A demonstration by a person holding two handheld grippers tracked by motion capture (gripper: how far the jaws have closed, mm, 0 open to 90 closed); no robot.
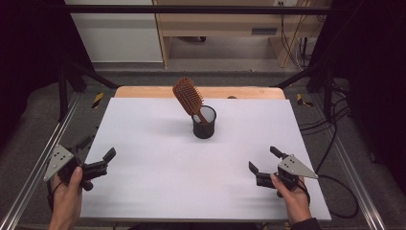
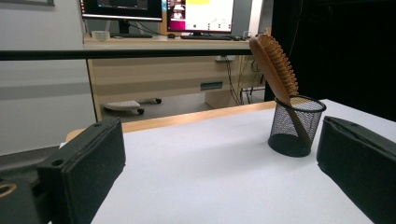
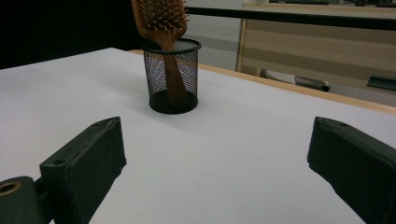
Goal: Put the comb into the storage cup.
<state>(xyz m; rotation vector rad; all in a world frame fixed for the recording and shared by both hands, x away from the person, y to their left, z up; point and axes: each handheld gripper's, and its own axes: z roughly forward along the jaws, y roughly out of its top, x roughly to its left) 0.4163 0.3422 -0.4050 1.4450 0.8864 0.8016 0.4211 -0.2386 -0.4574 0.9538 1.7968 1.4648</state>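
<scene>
White table (image 1: pixel 143 191): hairbrush (image 1: pixel 187 96) leaning in mesh cup (image 1: pixel 204 122), unobstructed.

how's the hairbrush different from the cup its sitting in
The hairbrush is brown wood; the mesh cup is black wire you can see through. The hairbrush leans tilted, head up and out over the rim, while the mesh cup stands upright on the table. The hairbrush is taller than the mesh cup. Both sit mid-table, apart from both grippers.

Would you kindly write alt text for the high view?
A wooden hairbrush stands handle-down, leaning left, in a black mesh cup on a white table. Nearer the camera, the left gripper and right gripper are open, apart from it.
</scene>
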